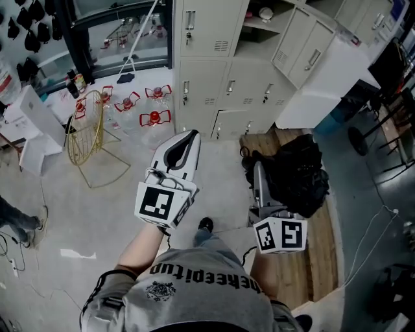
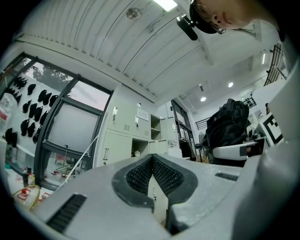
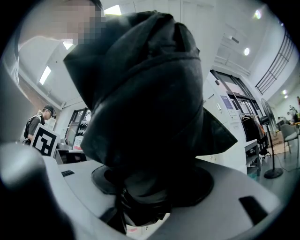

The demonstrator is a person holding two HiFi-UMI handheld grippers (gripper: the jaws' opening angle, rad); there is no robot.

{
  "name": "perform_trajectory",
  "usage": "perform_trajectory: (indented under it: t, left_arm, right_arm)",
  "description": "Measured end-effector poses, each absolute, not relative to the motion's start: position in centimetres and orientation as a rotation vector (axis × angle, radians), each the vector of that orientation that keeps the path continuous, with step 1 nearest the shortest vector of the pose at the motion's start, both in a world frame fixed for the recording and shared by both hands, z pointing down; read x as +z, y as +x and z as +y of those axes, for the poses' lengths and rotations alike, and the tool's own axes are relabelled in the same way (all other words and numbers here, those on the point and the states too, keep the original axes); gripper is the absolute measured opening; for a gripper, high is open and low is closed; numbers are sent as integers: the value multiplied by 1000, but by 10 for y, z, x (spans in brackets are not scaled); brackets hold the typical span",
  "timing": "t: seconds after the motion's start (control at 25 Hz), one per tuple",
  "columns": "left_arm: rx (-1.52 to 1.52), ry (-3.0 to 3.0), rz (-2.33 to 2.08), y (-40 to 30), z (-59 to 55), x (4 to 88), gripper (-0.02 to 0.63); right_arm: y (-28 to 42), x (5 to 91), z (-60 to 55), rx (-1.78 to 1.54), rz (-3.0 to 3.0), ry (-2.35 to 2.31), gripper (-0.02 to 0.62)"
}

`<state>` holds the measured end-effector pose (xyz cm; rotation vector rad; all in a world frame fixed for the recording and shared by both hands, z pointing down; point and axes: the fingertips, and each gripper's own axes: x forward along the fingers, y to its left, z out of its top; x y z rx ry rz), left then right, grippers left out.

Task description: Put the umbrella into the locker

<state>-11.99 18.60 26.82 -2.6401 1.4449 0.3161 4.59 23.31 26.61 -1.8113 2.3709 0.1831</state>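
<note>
**Umbrella (image 1: 293,174) gripped at the right, lockers (image 1: 211,68) ahead**

Gold wire basket (image 1: 87,131) stands on the pale floor at far left, with clear water jugs (image 1: 150,111) with red handles just beside it. Next comes the left gripper (image 1: 189,137), held out toward the lockers. Its own view shows the left gripper (image 2: 151,162) with its ribbed pads pressed together at the tips and nothing between them. The marker cube (image 1: 160,204) sits at its rear, near the person's forearm.

Grey lockers fill the top of the head view. Most doors are closed, and one upper compartment (image 1: 260,18) stands open.

To the right, the right gripper (image 1: 259,170) points forward over a strip of wooden floor (image 1: 324,246). In its own view the right gripper (image 3: 140,190) is clamped on the umbrella (image 3: 140,93). The folded black fabric bulges up out of the jaws and blocks most of that view. The umbrella is outside the lockers, well short of the open compartment.
</note>
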Motion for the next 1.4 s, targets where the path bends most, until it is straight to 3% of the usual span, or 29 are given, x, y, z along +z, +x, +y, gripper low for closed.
perform_trajectory:
  t: [0.76, 1.4]
  left_arm:
    - [317, -2631, 1423, -32, 44, 269, 3]
    - [266, -2640, 1435, -2, -3, 279, 3]
  right_arm:
    - [126, 276, 86, 179, 2412, -1816, 262]
    - [143, 293, 26, 127, 2494, -1796, 262]
